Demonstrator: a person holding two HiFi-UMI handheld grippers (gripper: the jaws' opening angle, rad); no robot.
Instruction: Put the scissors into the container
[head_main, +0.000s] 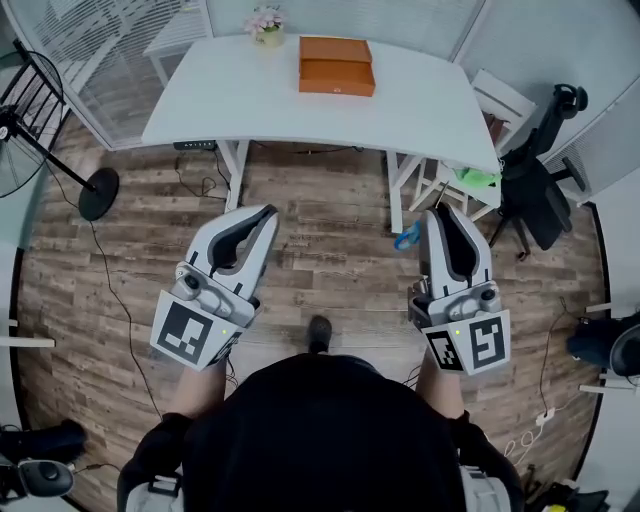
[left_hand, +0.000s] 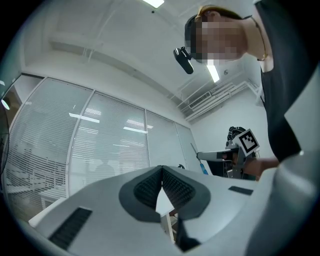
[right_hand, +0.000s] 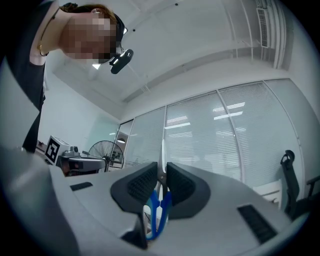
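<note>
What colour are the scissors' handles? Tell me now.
Blue, seen best in the right gripper view, where the right claw pinches the scissors.

White table (head_main: 240, 100) with orange box (head_main: 336, 64), flowers (head_main: 266, 22)

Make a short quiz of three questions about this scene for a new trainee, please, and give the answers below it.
1. What is clamped between the jaws of the right gripper?
A) a pen
B) scissors with blue handles
C) nothing

2. True or false: the orange box stands on the wooden floor.

3. Fill in the gap: the jaws of the left gripper are ______, with nothing between them.

Key
1. B.
2. False. It stands on the white table, near the far edge.
3. Together (shut).
</note>
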